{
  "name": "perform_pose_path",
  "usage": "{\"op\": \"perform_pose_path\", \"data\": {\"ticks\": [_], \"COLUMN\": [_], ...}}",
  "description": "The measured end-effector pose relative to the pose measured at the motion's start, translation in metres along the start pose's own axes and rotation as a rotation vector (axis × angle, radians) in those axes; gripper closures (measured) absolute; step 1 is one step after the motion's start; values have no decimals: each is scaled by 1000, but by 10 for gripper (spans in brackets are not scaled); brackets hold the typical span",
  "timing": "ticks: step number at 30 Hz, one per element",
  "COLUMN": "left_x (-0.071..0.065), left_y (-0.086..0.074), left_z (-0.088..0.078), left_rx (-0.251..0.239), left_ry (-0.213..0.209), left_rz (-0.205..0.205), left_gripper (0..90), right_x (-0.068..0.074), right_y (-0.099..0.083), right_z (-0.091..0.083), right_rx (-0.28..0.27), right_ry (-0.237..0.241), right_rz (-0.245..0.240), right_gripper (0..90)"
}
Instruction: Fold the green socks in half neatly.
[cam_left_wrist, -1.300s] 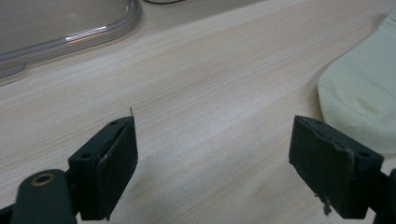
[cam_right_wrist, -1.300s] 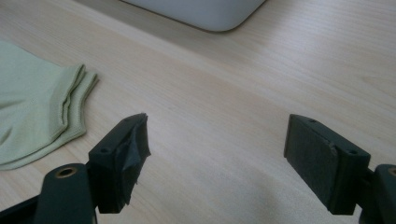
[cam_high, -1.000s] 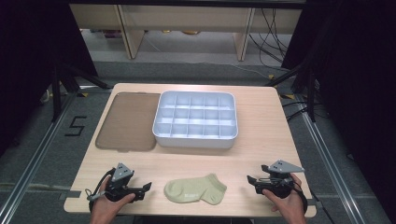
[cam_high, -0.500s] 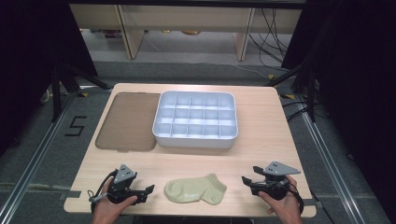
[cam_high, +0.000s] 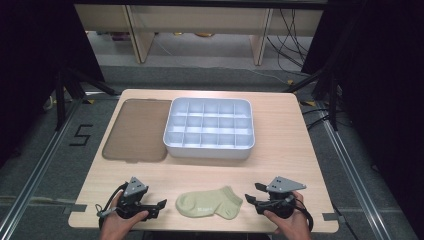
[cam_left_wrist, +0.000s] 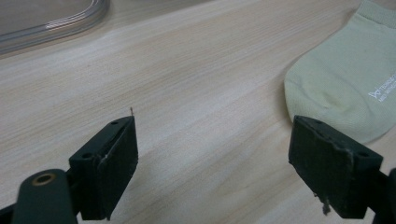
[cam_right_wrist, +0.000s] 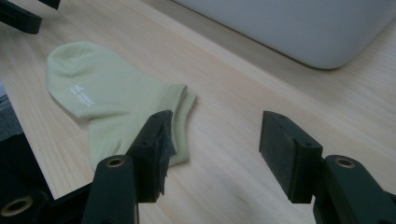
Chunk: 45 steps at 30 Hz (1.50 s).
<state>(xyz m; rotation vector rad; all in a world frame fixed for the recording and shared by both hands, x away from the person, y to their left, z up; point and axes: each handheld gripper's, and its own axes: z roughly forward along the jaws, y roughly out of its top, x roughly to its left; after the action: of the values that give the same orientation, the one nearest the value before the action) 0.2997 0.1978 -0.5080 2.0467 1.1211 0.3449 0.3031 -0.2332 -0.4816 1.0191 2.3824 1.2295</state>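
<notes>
my left gripper (cam_high: 159, 204) sits at the near left edge of the table (cam_high: 290, 145), jaws released wide w/ nothing but bare wood between them. in the left gripper view the sock (cam_left_wrist: 348, 88) lies off past one jaw, not between the pads. the sock (cam_high: 209, 203) is flat at the near edge, mid-table, between my two grippers, long axis running left-right: toe end twd my left, cuff twd my right. my right gripper (cam_high: 250, 194) is just beside the cuff, clearly the nearer one. its jaws have just been closing but are unclenched, nothing between them yet; in the right gripper view one jaw tip overlaps the cuff edge, the gap itself is over wood. so i judge the coming move is a short slide left w/ the right to take the cuff.

count: 1 sock, 2 grippers, 1 brownish flat lid (cam_high: 136, 131) far left, 1 white divided tray (cam_high: 209, 128) far centre, touching or nearly touching the lid.
</notes>
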Motion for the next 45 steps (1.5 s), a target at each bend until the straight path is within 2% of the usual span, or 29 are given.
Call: {"op": "perform_pose_path", "data": {"ticks": [1, 2, 3, 4, 5, 8, 11, 12, 15, 17, 19, 21, 25, 26, 27, 29, 32, 33, 34, 35, 37, 38, 40, 42, 43, 44, 45], "left_x": [0, -1, -1, -1, -1, -2, -3, -3, -6, -11, -14, -19, -28, -30, -32, -34, -38, -40, -40, -42, -44, -44, -46, -47, -46, -48, -48], "left_y": [0, 0, 0, 0, 0, 0, 0, 1, 1, 2, 3, 3, 6, 7, 7, 9, 11, 12, 12, 15, 17, 17, 18, 20, 20, 21, 21], "left_z": [0, 1, 1, 0, 1, 1, 1, 1, 1, 3, 3, 5, 9, 10, 10, 11, 16, 18, 18, 19, 21, 22, 24, 24, 25, 26, 27], "left_rx": [-1, -11, -10, -5, -10, -4, -4, 11, 11, -4, 5, -10, 0, -2, -6, 7, 2, 6, 6, 11, 4, 9, 15, 23, 28, 31, 43], "left_ry": [0, 5, 4, 0, 2, -3, -5, -11, -19, -38, -41, -55, -89, -93, -92, -106, -104, -119, -119, -109, -114, -110, -99, -96, -112, -105, -100], "left_rz": [3, -4, -3, -1, 1, 7, 14, 17, 19, 17, 32, 14, 33, 45, 39, 54, 32, 28, 28, 48, 41, 44, 32, 44, 53, 46, 56], "left_gripper": [156, 156, 155, 155, 156, 156, 157, 157, 162, 167, 175, 194, 229, 240, 260, 280, 313, 322, 341, 348, 362, 367, 378, 390, 397, 401, 405], "right_x": [4, 3, 4, 6, 7, 10, 13, 14, 15, 16, 16, 16, 18, 18, 18, 19, 19, 19, 20, 20, 20, 22, 22, 22, 22, 23, 23], "right_y": [0, 1, 2, 2, 2, 4, 5, 5, 7, 6, 7, 7, 7, 7, 8, 8, 8, 8, 8, 8, 8, 8, 8, 8, 8, 8, 9], "right_z": [1, 3, 4, 5, 7, 10, 14, 14, 16, 17, 18, 19, 21, 21, 20, 21, 20, 20, 21, 21, 21, 20, 21, 21, 21, 21, 22], "right_rx": [8, -6, 4, 9, 16, 23, 36, 43, 41, 40, 43, 48, 52, 47, 51, 55, 54, 56, 54, 51, 44, 53, 41, 49, 47, 55, 52], "right_ry": [6, 8, 12, 21, 33, 27, 35, 36, 36, 33, 36, 39, 60, 47, 49, 62, 46, 53, 63, 66, 53, 54, 51, 53, 51, 60, 65], "right_rz": [19, -21, -37, -20, -24, -51, -44, -41, -70, -62, -66, -67, -74, -84, -89, -82, -85, -79, -77, -87, -91, -77, -96, -97, -96, -87, -91], "right_gripper": [459, 466, 470, 481, 496, 512, 523, 532, 541, 544, 547, 548, 553, 553, 553, 553, 553, 553, 554, 555, 557, 558, 558, 558, 558, 559, 558]}}
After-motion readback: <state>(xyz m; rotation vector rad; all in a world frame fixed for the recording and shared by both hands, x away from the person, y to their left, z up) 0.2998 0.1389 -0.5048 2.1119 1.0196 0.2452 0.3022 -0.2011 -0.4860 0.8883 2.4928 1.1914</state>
